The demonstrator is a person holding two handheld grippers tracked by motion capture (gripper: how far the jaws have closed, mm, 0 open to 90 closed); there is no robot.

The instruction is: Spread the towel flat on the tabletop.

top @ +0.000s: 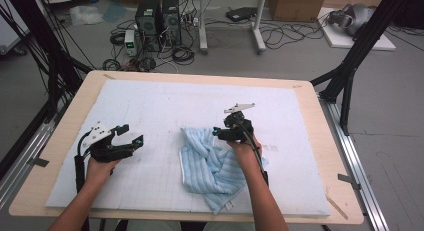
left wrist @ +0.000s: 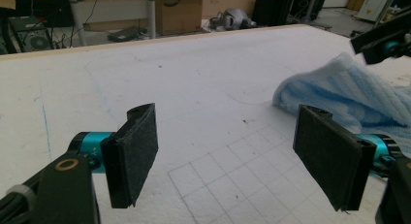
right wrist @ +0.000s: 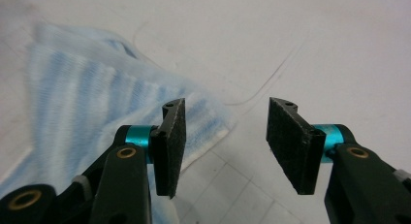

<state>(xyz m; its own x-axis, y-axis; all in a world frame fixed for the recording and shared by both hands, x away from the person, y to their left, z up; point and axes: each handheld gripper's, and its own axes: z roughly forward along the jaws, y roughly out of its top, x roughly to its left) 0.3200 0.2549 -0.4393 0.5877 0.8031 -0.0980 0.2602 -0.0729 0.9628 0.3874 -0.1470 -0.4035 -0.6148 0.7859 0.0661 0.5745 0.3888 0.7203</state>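
Towel [top: 210,163] crumpled at lower centre, partly folded, not yet squared; right gripper [top: 218,132] spread above its upper edge, empty; left gripper [top: 131,135] spread, idle at left.

Ribbed terry cloth towel [top: 212,163], matt foam mat [top: 150,106]

Light: even, diffuse, from overhead; bright on the white mat [top: 165,106], no glare.
Shadows: soft and faint, close under the towel [top: 212,166] and hands.
High view: moderately sharp, slightly grainy; floor beyond the mat dimmer.
Left gripper view: pads [left wrist: 135,153] crisp; room beyond the mat soft.
Right gripper view: pads [right wrist: 172,146] sharp; towel [right wrist: 82,98] and mat behind blurred, washed pale.
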